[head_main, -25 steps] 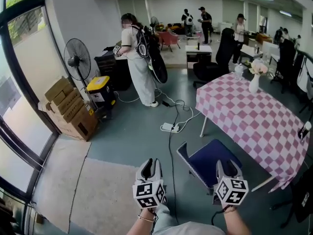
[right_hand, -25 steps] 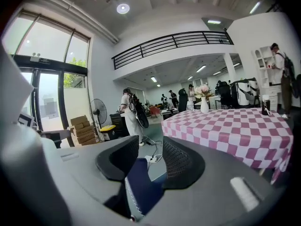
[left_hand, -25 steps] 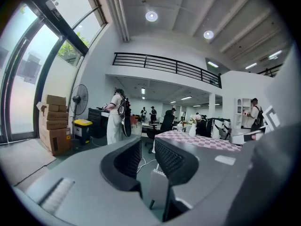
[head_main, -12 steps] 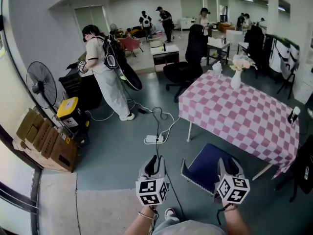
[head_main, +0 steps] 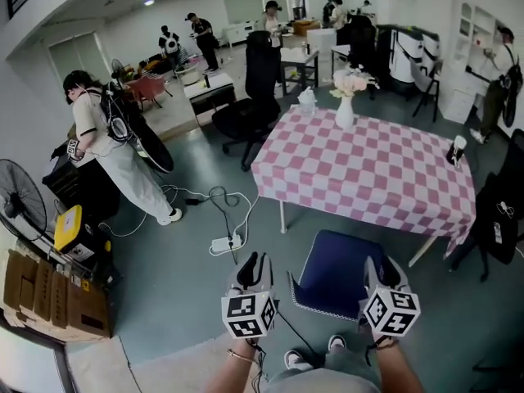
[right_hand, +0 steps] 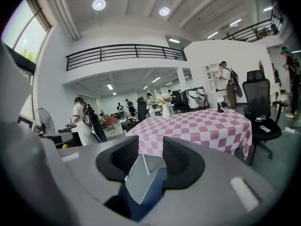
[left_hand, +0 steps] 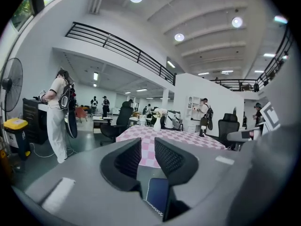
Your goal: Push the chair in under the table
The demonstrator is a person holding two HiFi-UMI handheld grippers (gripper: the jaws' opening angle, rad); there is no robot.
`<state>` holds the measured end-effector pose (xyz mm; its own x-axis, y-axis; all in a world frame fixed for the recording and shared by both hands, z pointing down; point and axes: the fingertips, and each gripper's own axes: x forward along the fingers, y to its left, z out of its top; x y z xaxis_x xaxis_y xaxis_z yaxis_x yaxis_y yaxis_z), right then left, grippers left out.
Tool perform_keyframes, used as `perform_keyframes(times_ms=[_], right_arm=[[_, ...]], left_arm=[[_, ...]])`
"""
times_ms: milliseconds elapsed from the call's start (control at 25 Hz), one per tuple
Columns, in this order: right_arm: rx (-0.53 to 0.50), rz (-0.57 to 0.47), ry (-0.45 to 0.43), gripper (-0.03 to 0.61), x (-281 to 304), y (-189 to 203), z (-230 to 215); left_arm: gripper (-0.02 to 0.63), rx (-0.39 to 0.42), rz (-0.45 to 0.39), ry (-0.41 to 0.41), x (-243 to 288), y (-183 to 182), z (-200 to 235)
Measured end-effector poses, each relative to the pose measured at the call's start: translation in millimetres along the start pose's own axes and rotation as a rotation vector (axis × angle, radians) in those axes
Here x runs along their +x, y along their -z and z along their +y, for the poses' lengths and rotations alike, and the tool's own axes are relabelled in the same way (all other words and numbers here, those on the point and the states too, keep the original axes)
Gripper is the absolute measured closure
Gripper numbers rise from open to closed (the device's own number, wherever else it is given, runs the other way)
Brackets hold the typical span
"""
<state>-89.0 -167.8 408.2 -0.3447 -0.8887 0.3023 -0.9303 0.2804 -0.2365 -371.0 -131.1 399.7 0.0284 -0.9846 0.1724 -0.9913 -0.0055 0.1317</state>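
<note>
**Blue chair out from the table, a gripper at each near corner**

The blue padded chair [head_main: 340,270] shows only as a seat with a pale stitched edge. Its legs and any backrest are not to be made out from above. The forearms are cut off at the bottom edge of the head view. The marker cubes cover the gripper bodies, so only the jaw tips show past them.

The left gripper [head_main: 252,262] is held nearly level, off the chair's 8 o'clock corner and apart from it. In the left gripper view [left_hand: 147,147] its jaws stand a narrow gap apart with nothing between them. The right gripper [head_main: 383,264] sits over the chair's 4 o'clock corner, and I cannot tell whether it touches. In the right gripper view [right_hand: 150,146] its jaws are likewise parted and pinch nothing, with blue seat showing low behind them.

The chair stands at the person's 12 o'clock, its far edge just short of the table with a pink-and-white checked cloth [head_main: 368,174].

- **On the table:** a white vase of flowers [head_main: 345,115] stands at the table's 11 o'clock and a small cup [head_main: 456,148] at its 2 o'clock.
- **On the floor:** a white power strip [head_main: 223,243] with black cable lies at the chair's 9 o'clock.
- **At the table's side:** a black chair [head_main: 496,213] stands at its 4 o'clock.
- **Further off:** a person in white [head_main: 115,158] stands at 10 o'clock, beyond cardboard boxes [head_main: 41,289].
</note>
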Motion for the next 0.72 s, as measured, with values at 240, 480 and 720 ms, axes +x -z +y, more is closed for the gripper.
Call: perform_keyframes(times_ms=[240,480,720], right_arm=[[0.036,-0.016,0.093,0.434,-6.5,-3.6,-46.3],[0.056,-0.012,0.133,0.434,-9.5,-3.0,-66.7],[0.049,0.008,0.126,0.434,-11.3,1.4,-72.3]], left_arm=[[0.526,0.024,0.031,0.122,37.6,9.2,-50.6],[0.526,0.047,0.049,0.194,56.6,10.4,-78.5],[0.526,0.066,0.066,0.237,64.9,14.9,-90.7]])
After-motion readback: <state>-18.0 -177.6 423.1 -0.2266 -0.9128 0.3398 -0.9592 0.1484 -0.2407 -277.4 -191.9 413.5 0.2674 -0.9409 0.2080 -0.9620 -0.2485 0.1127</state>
